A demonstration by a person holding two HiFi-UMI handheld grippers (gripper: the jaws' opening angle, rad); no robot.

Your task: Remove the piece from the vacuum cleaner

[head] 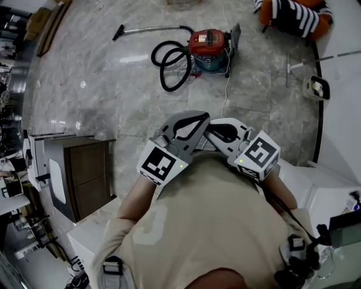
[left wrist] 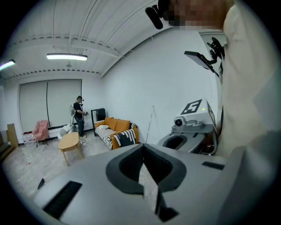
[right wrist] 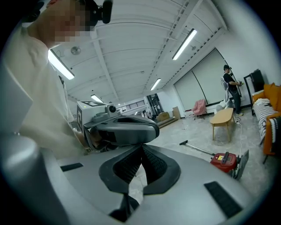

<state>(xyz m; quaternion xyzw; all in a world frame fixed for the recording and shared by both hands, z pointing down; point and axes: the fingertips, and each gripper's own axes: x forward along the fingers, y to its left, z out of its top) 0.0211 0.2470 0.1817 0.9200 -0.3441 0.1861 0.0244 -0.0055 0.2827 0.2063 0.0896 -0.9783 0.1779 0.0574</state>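
Note:
The red vacuum cleaner (head: 208,48) stands on the marble floor far ahead, with its black hose (head: 169,65) looped at its left and a wand with a floor nozzle (head: 146,29) lying beyond. The right gripper view shows it small at the lower right (right wrist: 225,160). My left gripper (head: 202,117) and right gripper (head: 214,126) are held close against the person's chest, tips nearly crossing, well short of the vacuum. Both are shut with nothing between the jaws, as seen at the left gripper (left wrist: 143,147) and right gripper (right wrist: 142,147).
A dark wooden cabinet (head: 84,175) stands at the left. An orange sofa with a striped cushion (head: 296,17) is at the far right, a low wooden table (right wrist: 223,117) near it. A person (left wrist: 79,116) stands far off by the window. White furniture (head: 321,186) flanks the right.

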